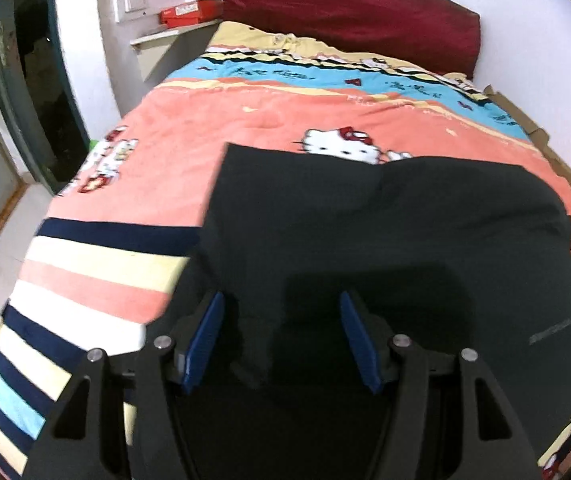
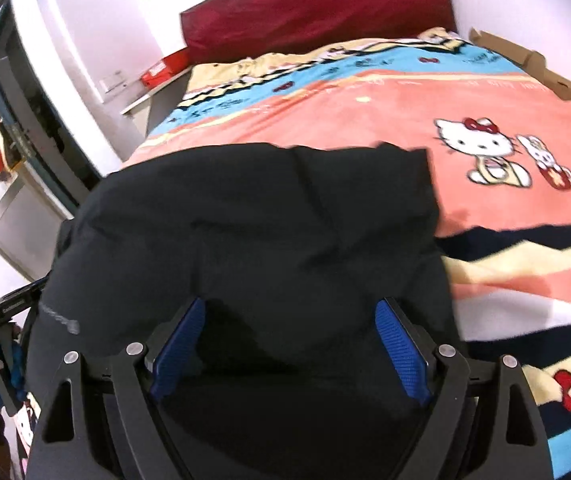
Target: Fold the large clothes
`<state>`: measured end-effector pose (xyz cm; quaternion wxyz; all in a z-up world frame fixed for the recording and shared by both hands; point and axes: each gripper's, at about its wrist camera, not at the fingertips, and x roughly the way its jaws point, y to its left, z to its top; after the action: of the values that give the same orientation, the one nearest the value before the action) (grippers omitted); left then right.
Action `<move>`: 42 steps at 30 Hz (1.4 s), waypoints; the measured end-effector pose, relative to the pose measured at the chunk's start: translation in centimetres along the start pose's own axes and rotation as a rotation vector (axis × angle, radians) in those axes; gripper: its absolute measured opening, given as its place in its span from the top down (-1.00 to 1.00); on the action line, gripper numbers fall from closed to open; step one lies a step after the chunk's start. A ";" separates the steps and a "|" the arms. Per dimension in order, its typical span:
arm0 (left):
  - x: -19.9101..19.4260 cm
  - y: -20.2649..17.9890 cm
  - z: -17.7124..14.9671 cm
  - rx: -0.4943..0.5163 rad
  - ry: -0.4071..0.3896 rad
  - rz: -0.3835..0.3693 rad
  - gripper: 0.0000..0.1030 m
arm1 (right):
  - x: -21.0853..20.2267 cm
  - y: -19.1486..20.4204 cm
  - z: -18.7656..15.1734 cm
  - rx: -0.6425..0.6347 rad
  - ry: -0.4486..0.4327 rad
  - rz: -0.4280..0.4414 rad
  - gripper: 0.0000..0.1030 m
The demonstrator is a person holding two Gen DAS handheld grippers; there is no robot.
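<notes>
So the black garment [image 1: 385,232] is spread over the lower middle of both views, lying on the bed on top of a cartoon-cat blanket [image 1: 213,128]. It looks like soft, thin fabric with some puffy creases near the far edge, so I'd guess it's light and floppy. It'll sag and bunch rather than hold a line, and probably slides easily on the fleecy blanket. The far edge in the left wrist view has a crisp straight corner at centre-left, and that's where I'd pinch, at corners or hems, not mid-panel.

Left tool [image 1: 281,336] at the bottom of its frame is released, jaws spread, cloth under them but nothing clamped. Right tool [image 2: 291,344] is the same: wide apart, hovering over the dark fabric, gripping nothing.

Further out: a dark red headboard cushion [image 1: 349,12] at the top, and a red box [image 1: 189,12] on a ledge at upper left.
</notes>
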<state>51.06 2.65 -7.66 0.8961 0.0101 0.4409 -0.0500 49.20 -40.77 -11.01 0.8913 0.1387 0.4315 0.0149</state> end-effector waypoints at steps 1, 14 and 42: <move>-0.1 0.6 0.0 0.006 0.004 0.011 -0.14 | -0.2 -0.5 -0.1 -0.001 0.000 -0.010 -0.67; 4.9 7.2 -2.1 -0.115 0.199 -0.111 -0.99 | 3.1 -9.5 -3.5 0.269 0.248 0.125 -0.99; -3.6 6.4 -3.2 -0.241 -0.035 -0.790 0.61 | -3.3 -2.3 -2.0 0.103 0.029 0.466 0.61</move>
<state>46.98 9.49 -6.93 0.8102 -0.2657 0.3981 -0.3384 45.31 -42.95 -10.24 0.8492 0.2797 0.4007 0.2003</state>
